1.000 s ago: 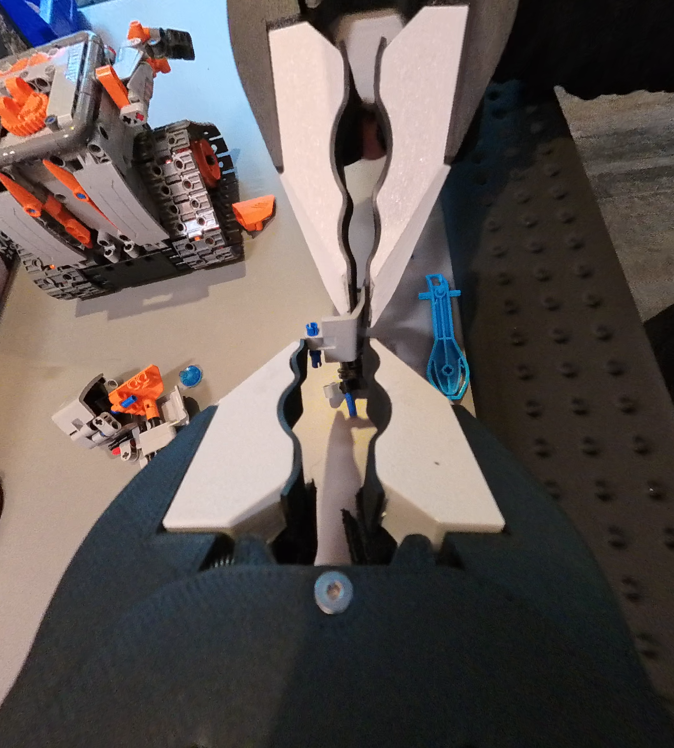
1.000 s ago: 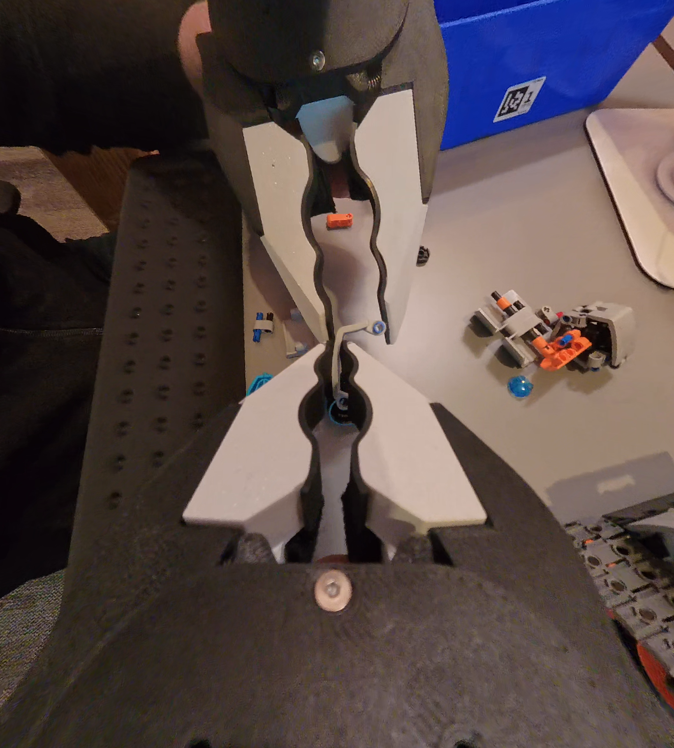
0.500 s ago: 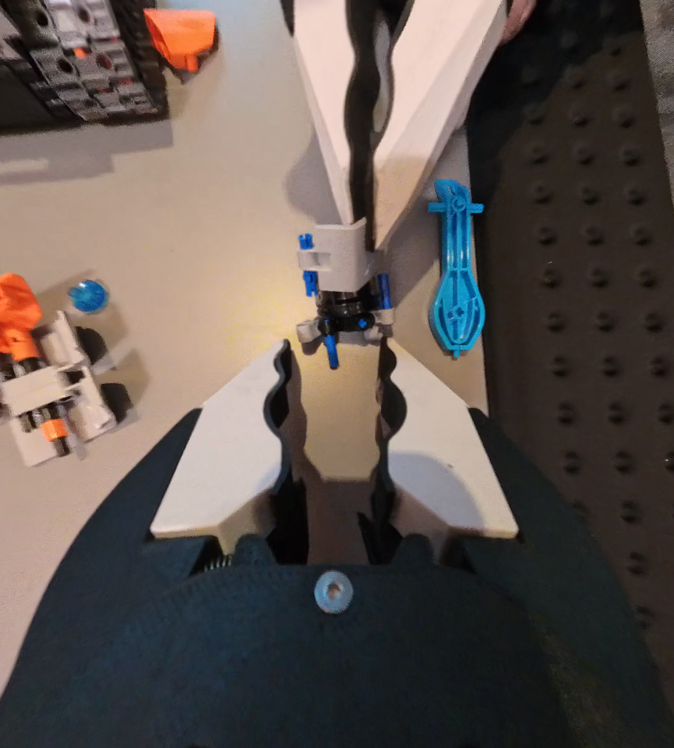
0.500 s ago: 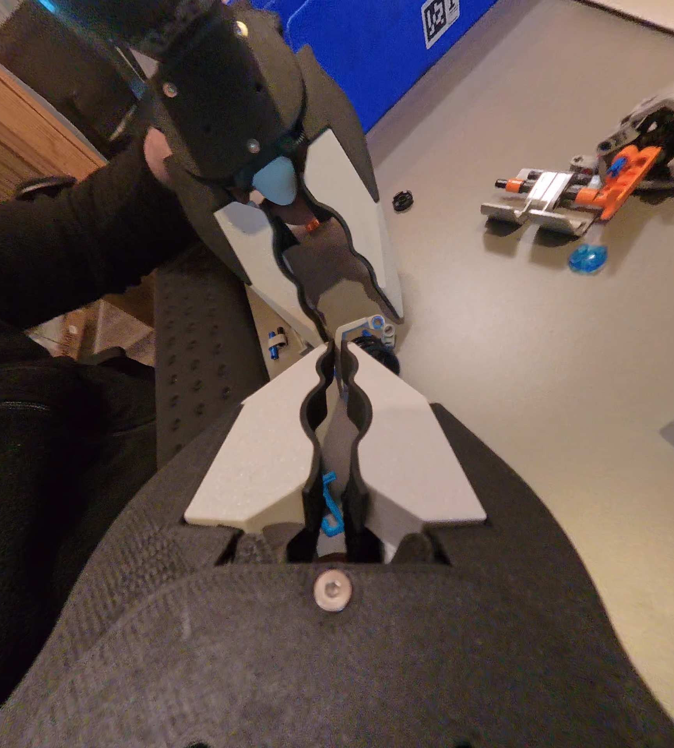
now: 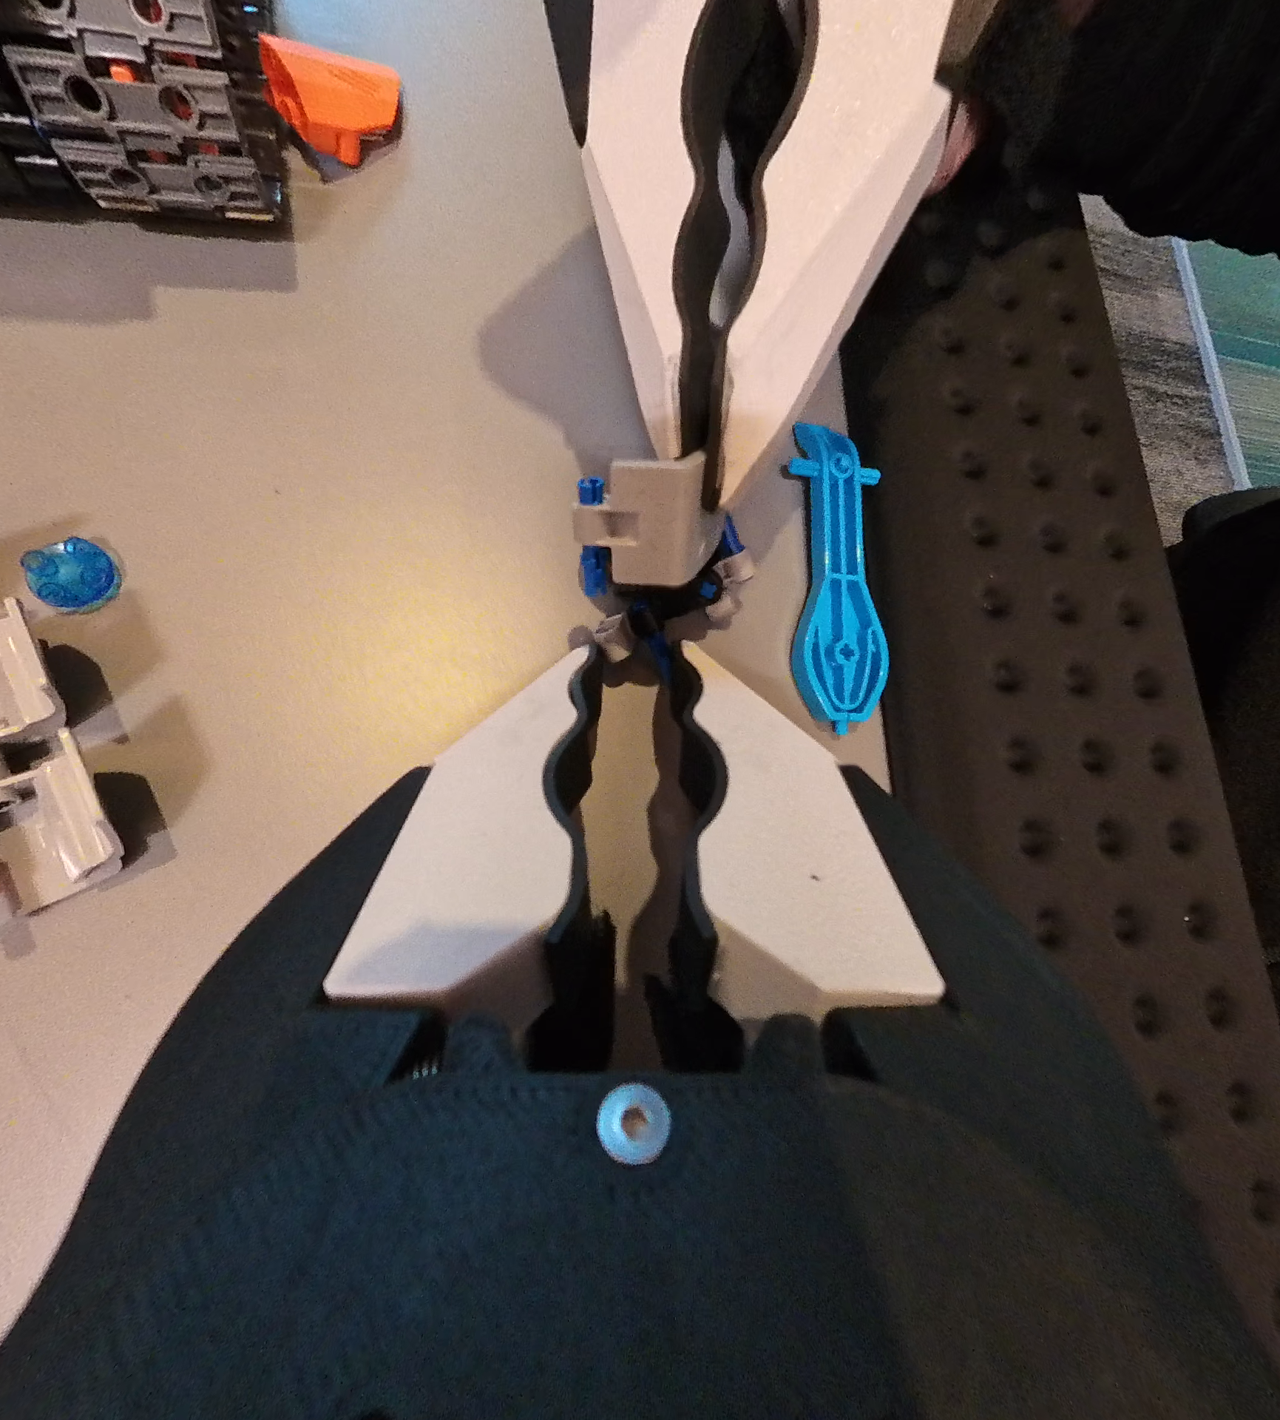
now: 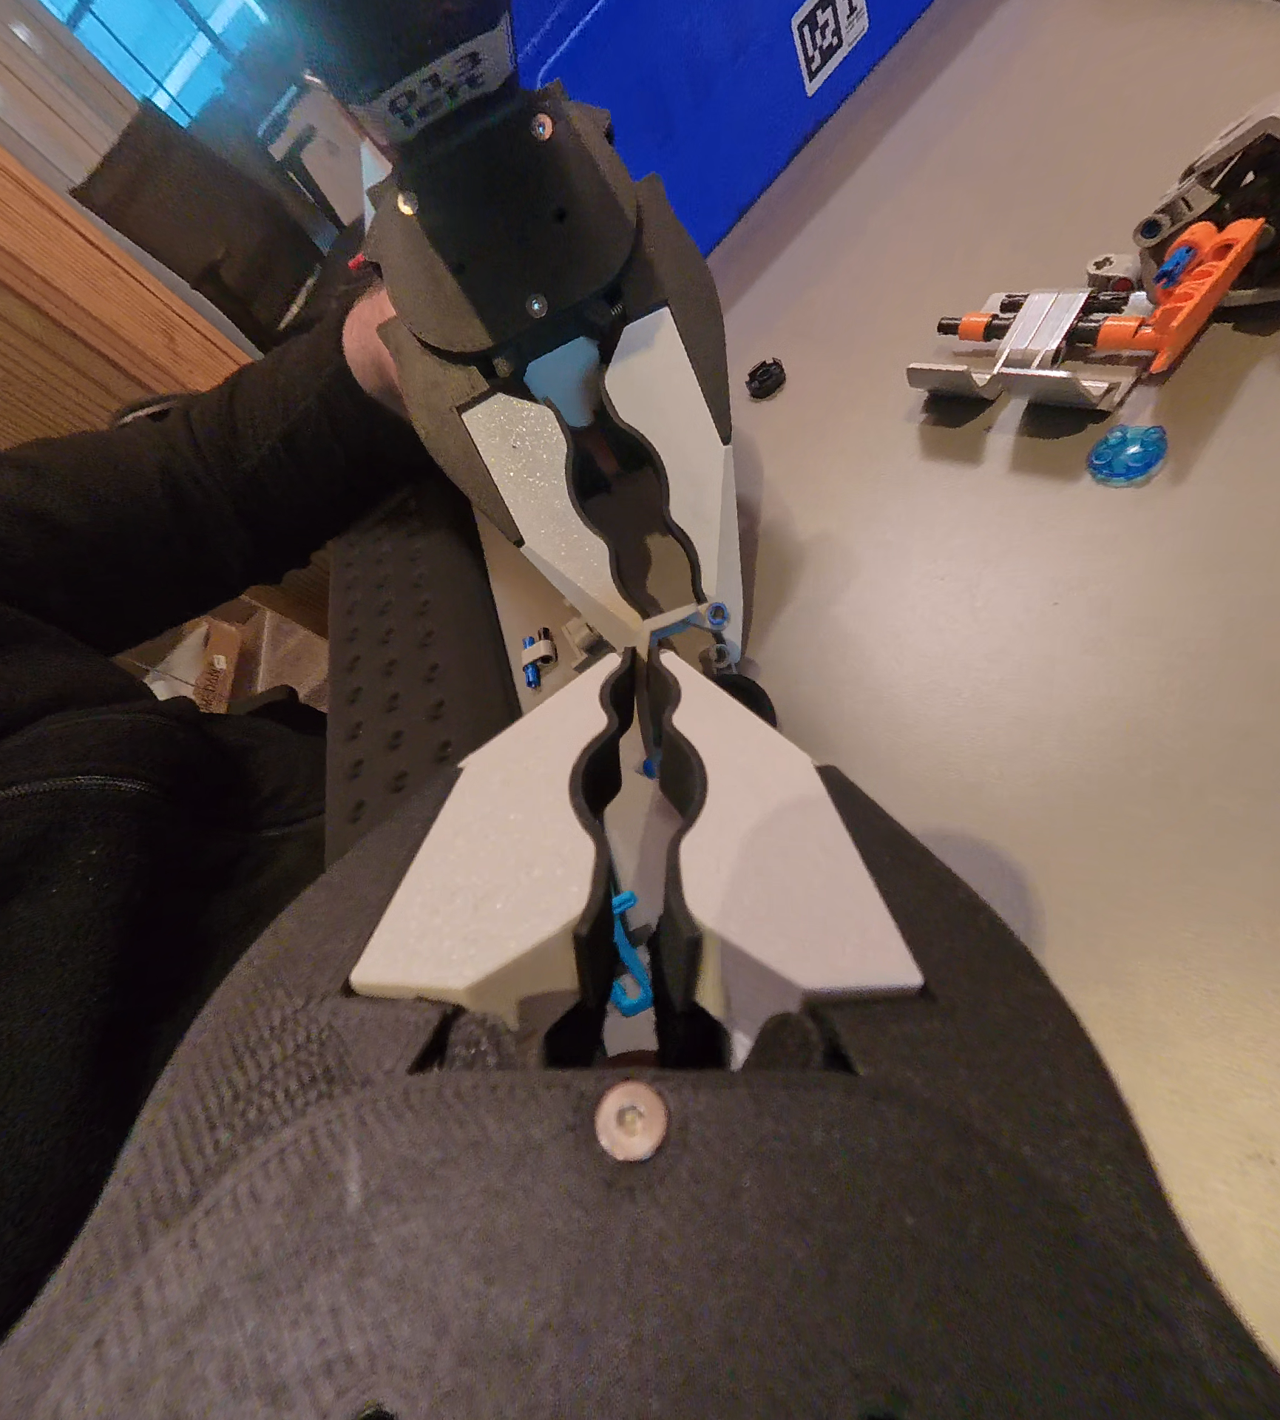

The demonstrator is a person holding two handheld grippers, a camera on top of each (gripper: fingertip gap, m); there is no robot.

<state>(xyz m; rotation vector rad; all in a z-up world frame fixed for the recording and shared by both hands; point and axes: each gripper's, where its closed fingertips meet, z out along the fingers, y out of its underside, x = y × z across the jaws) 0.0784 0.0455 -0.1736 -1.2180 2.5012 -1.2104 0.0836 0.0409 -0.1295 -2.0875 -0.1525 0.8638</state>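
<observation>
A small assembly [image 5: 644, 530] of a grey angled panel, blue pins and black parts hangs just above the beige table between the two grippers. My right gripper [image 6: 640, 657] is shut on the thin grey panel; in the left wrist view it [image 5: 698, 453] comes down from the top. My left gripper [image 5: 640, 668] faces it tip to tip, its jaws narrowed on the assembly's lower black-and-blue end. In the right wrist view the left gripper [image 6: 686, 611] meets the panel [image 6: 679, 621] from above, held by a hand in a dark sleeve.
A blue paddle-shaped piece [image 5: 840, 584] lies beside a black dimpled strip [image 5: 1044, 691] at the table edge. A tracked model [image 5: 122, 115], an orange piece [image 5: 329, 100], a round clear-blue stud [image 5: 72, 572] and a grey-orange sub-assembly [image 6: 1082, 330] lie around. A blue bin [image 6: 698, 100] stands behind. Across from one pair of fingers to the other is roughly 4 centimetres.
The left gripper let go and opened half a second ago, then narrowed again on the assembly's lower end. The right gripper kept its hold on the panel and tilted.
</observation>
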